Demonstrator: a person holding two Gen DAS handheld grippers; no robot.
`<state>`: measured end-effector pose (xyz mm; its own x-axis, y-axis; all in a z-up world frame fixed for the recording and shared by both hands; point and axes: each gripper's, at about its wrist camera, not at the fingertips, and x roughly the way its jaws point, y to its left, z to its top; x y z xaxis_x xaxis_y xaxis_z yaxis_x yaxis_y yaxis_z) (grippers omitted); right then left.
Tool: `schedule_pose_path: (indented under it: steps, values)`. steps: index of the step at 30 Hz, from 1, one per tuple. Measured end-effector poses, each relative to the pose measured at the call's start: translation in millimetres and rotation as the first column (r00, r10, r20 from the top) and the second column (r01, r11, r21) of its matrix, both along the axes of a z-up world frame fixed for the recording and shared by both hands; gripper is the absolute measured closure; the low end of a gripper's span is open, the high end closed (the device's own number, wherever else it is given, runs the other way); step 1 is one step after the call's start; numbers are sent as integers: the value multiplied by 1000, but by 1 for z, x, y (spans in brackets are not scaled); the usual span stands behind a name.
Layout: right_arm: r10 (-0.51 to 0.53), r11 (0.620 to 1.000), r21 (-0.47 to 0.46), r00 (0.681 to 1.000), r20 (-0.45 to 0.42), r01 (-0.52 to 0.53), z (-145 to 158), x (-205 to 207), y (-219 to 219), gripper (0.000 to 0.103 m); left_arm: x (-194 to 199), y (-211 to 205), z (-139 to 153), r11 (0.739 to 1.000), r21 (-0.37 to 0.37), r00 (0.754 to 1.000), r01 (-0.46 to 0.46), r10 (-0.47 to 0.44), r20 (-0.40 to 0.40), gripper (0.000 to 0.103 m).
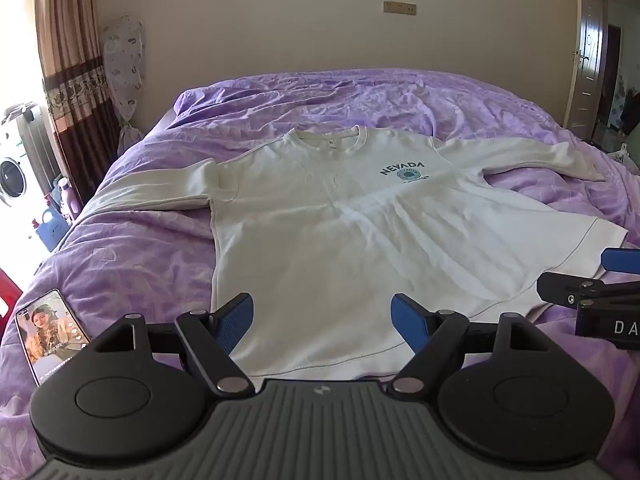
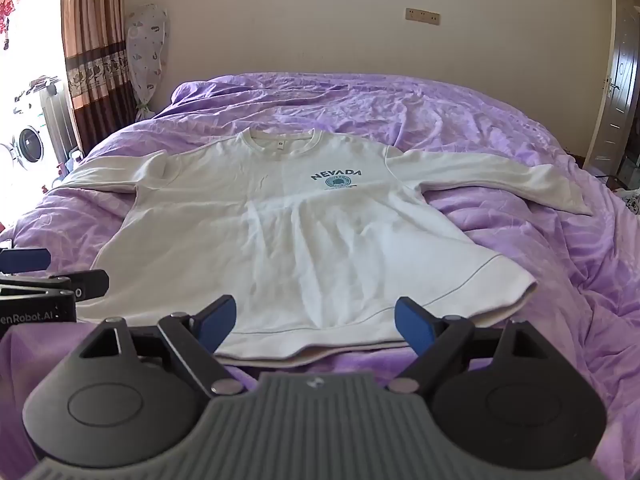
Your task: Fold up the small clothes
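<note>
The white sweatshirt (image 2: 280,236) lies face up and spread flat on the purple bed cover (image 2: 520,248), collar toward the far wall, both sleeves out to the sides, hem nearest the cameras; it looks unfolded, so the judgement is that the 1st fold is yet to begin. The left gripper (image 1: 322,322) hovers over the hem with its jaws spread wide and nothing between them; the right gripper (image 2: 315,322) hangs just short of the hem, likewise parted and empty. To do the step well, each gripper should pinch both layers at a hem corner or a sleeve, lift only slightly, and carry the cloth across in 1 smooth move so the soft, rumpled cover beneath does not drag up. A phone (image 1: 52,332) lies beside the left hem corner and should be avoided.
</note>
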<state>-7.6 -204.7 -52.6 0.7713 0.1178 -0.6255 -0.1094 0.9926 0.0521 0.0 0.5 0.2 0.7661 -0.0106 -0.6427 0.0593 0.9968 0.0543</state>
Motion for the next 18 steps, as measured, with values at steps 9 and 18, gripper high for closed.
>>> schedule_pose_path:
  steps: [9,18]
  values:
    - [-1,1000,6,1000,5,1,0,-1,0,20,0,0,0,1000,9,1000,-2,2,-2,11]
    - [0,1000,6,1000,1,0,0,0,0,20,1,6,-7,1000,11,1000,-3,3,-6,11]
